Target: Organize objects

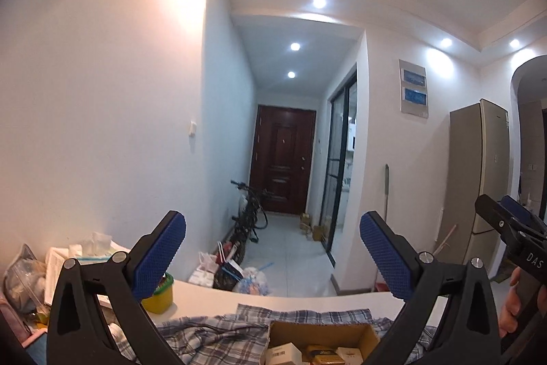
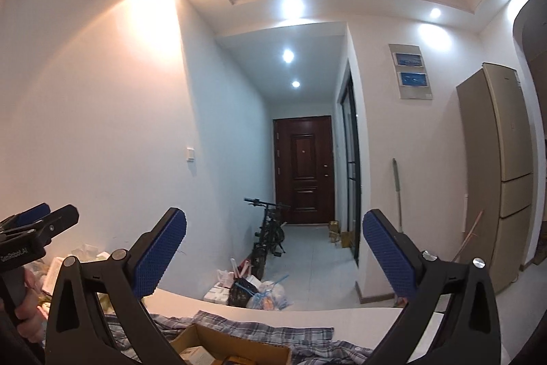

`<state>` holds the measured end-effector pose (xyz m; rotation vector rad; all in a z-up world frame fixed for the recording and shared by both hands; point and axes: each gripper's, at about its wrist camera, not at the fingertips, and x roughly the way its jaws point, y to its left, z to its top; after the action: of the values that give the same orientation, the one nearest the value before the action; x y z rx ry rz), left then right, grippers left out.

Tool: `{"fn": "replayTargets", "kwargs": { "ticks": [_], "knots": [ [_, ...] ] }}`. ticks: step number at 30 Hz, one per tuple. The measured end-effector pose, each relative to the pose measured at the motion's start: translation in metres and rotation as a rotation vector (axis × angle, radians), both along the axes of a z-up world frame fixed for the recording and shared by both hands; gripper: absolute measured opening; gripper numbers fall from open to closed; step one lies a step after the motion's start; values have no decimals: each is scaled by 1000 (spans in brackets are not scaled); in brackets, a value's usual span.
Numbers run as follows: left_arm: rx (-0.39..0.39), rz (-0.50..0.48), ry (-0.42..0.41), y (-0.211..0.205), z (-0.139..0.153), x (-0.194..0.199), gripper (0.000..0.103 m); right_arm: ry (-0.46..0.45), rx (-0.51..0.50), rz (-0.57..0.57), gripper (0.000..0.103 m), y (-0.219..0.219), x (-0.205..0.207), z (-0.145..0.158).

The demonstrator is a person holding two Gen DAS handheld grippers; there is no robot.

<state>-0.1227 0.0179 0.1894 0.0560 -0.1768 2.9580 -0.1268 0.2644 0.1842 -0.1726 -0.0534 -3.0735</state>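
Jaws of the left gripper [image 1: 272,255] stand wide with nothing between them, pointing level down a hallway. Below it lies a cardboard box [image 1: 321,336] of small packets on a plaid cloth [image 1: 212,330]; a yellow tub [image 1: 159,296] sits just beside its left finger.

Right wrist view: the right gripper [image 2: 273,253] also gapes empty, the cardboard box [image 2: 222,342] below and left of it.

1. You have a white table [image 1: 307,300] with a curved far edge.
2. A plaid cloth [image 1: 212,330] lies on it.
3. The cardboard box [image 1: 321,334] sits on that cloth.
4. Left of the cloth stands a yellow container [image 1: 159,298].
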Motion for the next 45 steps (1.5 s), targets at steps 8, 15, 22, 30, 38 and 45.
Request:
{"fn": "replayTargets", "kwargs": {
  "ticks": [8,15,22,30,38,45],
  "knots": [
    [28,141,214,-18,16,61,103,110,-22,16,103,-10,35,3],
    [9,114,189,-10,32,80,103,90,-17,139,103,-13,62,21],
    [53,-17,109,-32,23,106,103,76,10,73,103,-11,96,12],
    [-49,-75,91,-30,-5,149,103,50,54,-31,99,-19,139,-22],
    [-89,1,70,-29,-53,188,103,-47,-77,-25,99,-32,165,-80],
    [-129,14,61,-26,-91,213,103,-112,-104,-87,97,-37,172,-120]
  ]
}}
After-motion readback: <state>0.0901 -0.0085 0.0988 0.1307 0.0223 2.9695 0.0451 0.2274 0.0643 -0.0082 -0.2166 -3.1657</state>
